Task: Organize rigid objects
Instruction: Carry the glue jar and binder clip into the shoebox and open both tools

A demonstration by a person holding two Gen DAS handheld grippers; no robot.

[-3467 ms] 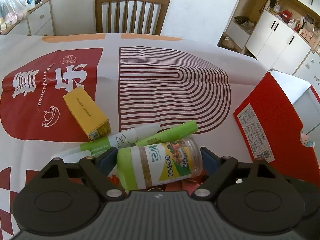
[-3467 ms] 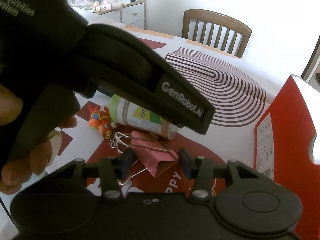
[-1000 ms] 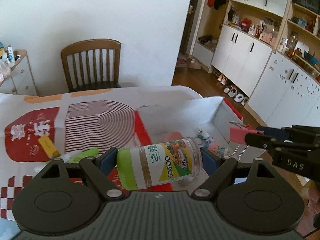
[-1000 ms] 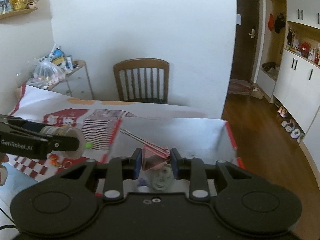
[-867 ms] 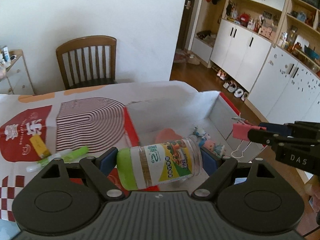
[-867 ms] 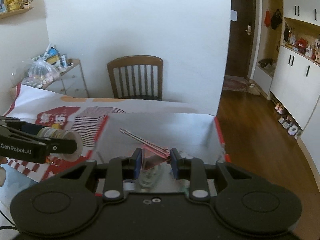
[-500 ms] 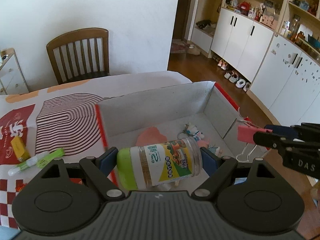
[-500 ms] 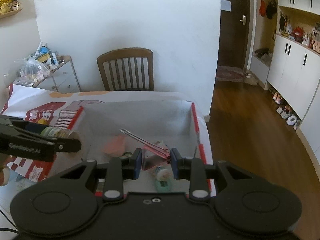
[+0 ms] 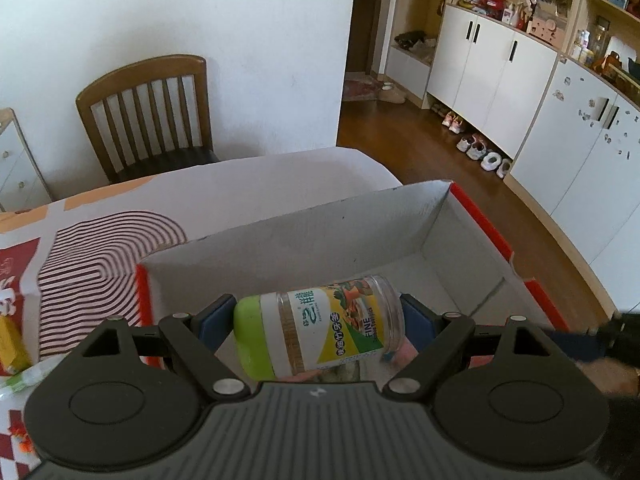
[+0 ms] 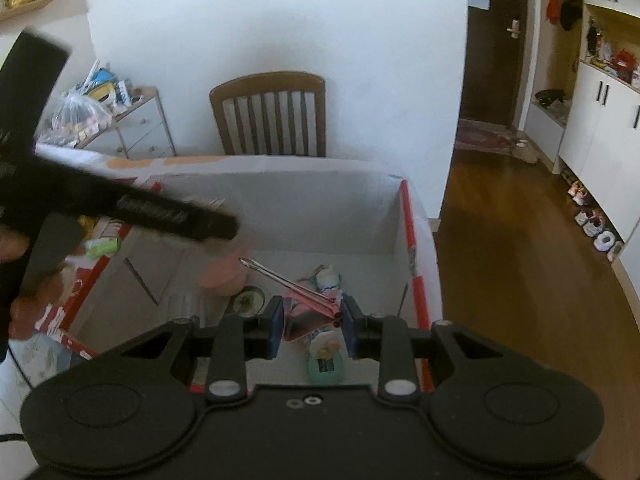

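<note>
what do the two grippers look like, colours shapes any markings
Both the left gripper and right gripper are matte black plastic with two round discs on a ribbed body, silver screws at the linkage pivots and blue pads on the fingers. The left's side carries blurred white lettering.

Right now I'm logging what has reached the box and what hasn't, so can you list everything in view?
Clear plastic jar with green lid: one, held sideways over the box.
Pink metal binder clip: one, held over the box.
Red-rimmed white cardboard box: one, on the table.
Small toys: several, pastel, on the box floor.
Yellow carton: one, on the tablecloth.
Wooden chair: one, brown, behind the table.
Left gripper: closed on the jar.
Right gripper: closed on the clip.
</note>
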